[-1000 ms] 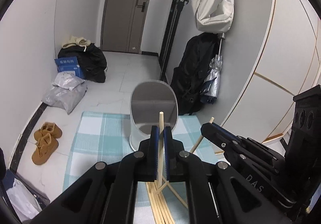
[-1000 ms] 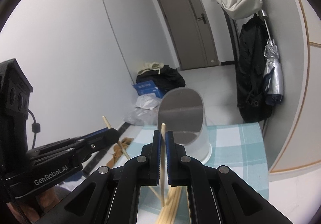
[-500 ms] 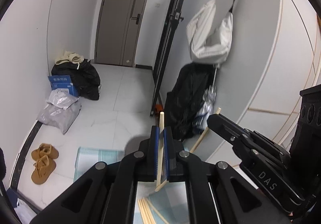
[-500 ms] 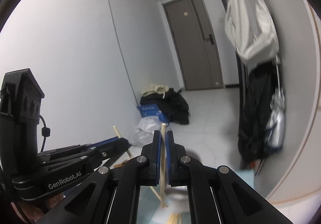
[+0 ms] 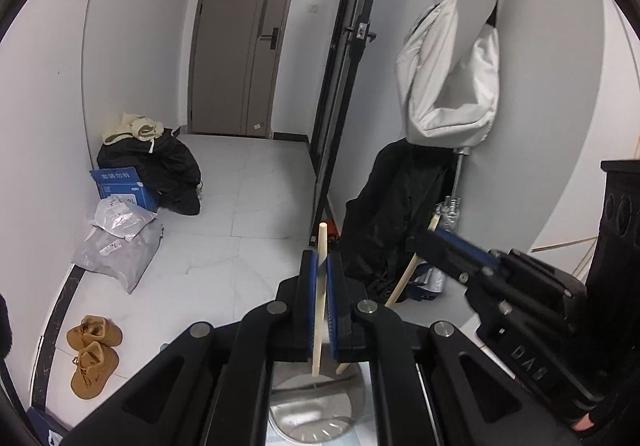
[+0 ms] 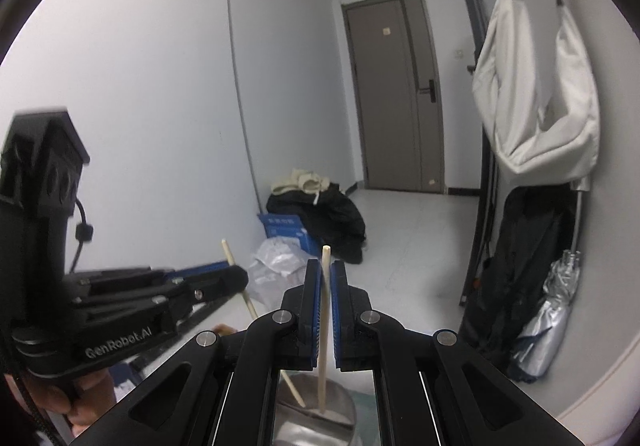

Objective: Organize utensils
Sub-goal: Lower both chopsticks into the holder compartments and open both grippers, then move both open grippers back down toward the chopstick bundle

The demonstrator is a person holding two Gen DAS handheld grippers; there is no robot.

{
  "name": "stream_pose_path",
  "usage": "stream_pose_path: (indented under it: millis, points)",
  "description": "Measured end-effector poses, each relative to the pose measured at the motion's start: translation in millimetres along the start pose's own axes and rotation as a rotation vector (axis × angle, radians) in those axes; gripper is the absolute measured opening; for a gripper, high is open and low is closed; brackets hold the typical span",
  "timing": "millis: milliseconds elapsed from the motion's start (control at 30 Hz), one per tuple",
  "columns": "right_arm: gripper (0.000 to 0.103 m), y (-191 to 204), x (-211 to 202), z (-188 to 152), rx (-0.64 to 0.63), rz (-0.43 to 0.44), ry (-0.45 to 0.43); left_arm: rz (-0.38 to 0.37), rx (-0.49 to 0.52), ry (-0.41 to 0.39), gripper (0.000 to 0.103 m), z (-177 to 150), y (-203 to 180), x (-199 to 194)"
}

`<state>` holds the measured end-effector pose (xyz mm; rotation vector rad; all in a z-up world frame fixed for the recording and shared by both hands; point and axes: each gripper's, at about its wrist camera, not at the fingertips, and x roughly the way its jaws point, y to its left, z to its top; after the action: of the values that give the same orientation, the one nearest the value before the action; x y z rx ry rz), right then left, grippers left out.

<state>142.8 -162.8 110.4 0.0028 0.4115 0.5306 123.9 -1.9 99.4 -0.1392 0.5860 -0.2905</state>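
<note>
1. Gripping one chopstick each: left gripper [image 5: 320, 310] clamped tight on its chopstick [image 5: 318, 302], right gripper [image 6: 327, 316] likewise on its chopstick [image 6: 325, 310].
2. Below the fingers: metal cup [image 5: 316, 418], both stick tips over its mouth.
3. Change: a second ago the cup stood ahead on a checked cloth, loose sticks below; both hands have since lifted and advanced.
4. Reading: sticks poised over cup, release next.
5. Far: shoes [image 5: 94, 354], door [image 5: 244, 42].

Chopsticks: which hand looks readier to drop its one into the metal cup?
Right, probably: the right gripper holds its chopstick tip over the metal cup's mouth; the left gripper's chopstick tip looks nearer the rim.
</note>
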Motion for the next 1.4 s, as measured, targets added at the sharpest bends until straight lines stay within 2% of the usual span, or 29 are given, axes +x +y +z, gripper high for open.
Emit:
stream_pose_path:
  millis: [300,500,700,767,867,933,1000,1033,1067,1100,1200,1267,1333,1400]
  points:
    - [0.004,-6,39,-31,-0.026,0.045,0.077,-0.04,-0.039,0.078,0.001,-15,20,34]
    - [0.004,-11,59,-59,-0.005,0.071,0.147,-0.039,-0.058,0.138,0.001,-27,23,51]
    - [0.007,-14,62,-67,0.031,0.1,0.186,-0.043,-0.087,0.214,0.001,-34,24,63]
    - [0.007,-16,61,-68,0.066,0.112,0.2,-0.022,-0.106,0.226,0.001,-35,28,60]
    - [0.007,-20,52,-70,0.108,0.093,0.198,-0.012,-0.111,0.249,0.003,-34,29,54]
    - [0.008,-22,44,-72,0.136,0.091,0.191,0.005,-0.097,0.243,0.009,-35,27,44]
    - [0.011,-25,31,-74,0.172,0.074,0.177,0.021,-0.098,0.227,0.027,-38,26,36]
    - [0.013,-27,27,-73,0.185,0.069,0.171,0.028,-0.104,0.217,0.033,-39,26,30]
    - [0.02,-28,18,-75,0.204,0.053,0.157,0.038,-0.111,0.205,0.045,-41,26,25]
    - [0.027,-29,11,-76,0.213,0.045,0.148,0.05,-0.115,0.193,0.051,-41,25,21]
    - [0.029,-24,-9,-77,0.194,0.021,0.122,0.078,-0.102,0.162,0.06,-43,22,6]
    - [0.037,-19,-20,-79,0.188,0.014,0.115,0.099,-0.09,0.137,0.062,-46,18,-4]
    - [0.039,-13,-33,-80,0.174,0.001,0.098,0.123,-0.089,0.113,0.071,-49,14,-15]
    - [0.049,-8,-46,-83,0.163,-0.019,0.073,0.14,-0.1,0.086,0.082,-52,14,-23]
